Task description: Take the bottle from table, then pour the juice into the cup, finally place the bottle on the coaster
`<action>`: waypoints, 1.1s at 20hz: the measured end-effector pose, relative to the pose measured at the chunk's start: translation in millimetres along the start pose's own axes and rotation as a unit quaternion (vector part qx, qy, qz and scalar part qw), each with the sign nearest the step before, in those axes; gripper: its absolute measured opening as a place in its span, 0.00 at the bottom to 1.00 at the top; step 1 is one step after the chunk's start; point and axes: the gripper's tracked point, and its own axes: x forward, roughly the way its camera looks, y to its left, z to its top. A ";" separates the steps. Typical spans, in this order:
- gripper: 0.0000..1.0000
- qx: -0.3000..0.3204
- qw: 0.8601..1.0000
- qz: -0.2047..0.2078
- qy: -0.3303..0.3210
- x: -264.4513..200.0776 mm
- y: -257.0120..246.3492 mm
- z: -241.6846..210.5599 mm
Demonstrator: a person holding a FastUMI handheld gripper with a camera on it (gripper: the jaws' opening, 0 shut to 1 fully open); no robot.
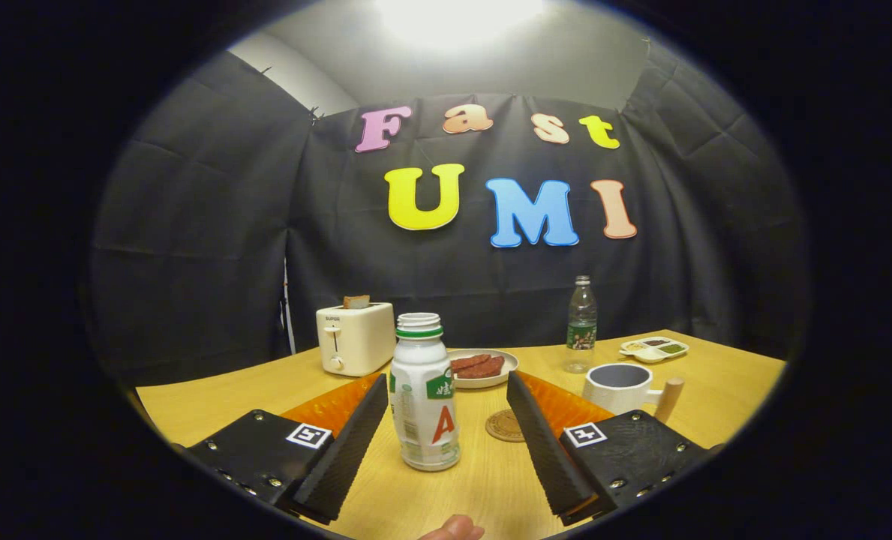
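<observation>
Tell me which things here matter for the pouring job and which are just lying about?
For the job: bottle between the open tool's fingers, untouched; cup; coaster.

Lying about: toaster, plate of food, water bottle, small tray.

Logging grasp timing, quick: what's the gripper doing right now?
Gripper: open, fingers spread either side of the white juice bottle on the table, not touching it, holding nothing.

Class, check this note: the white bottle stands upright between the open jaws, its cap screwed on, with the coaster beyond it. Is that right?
One mistake: the gripper view shows the bottle with its cap off and neck open. The rest holds: it stands upright between the gripper's open jaws, with the coaster beyond it.
</observation>
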 end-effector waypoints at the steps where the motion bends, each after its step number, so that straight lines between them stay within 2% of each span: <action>1: 0.97 0.001 1.000 0.000 0.004 6.7 -0.5 -6.0; 10: 0.97 -0.013 0.999 0.025 0.036 51.0 19.0 -40.6; 16: 0.97 -0.009 0.999 0.023 0.039 63.4 17.9 -49.2; 17: 0.95 -0.009 0.999 0.015 0.039 64.4 14.6 -49.5; 19: 0.73 -0.008 0.999 0.013 0.039 64.9 15.3 -49.9; 21: 0.71 0.000 0.999 0.009 0.041 64.6 14.3 -50.7; 22: 0.67 0.007 0.999 0.004 0.041 63.4 12.6 -48.8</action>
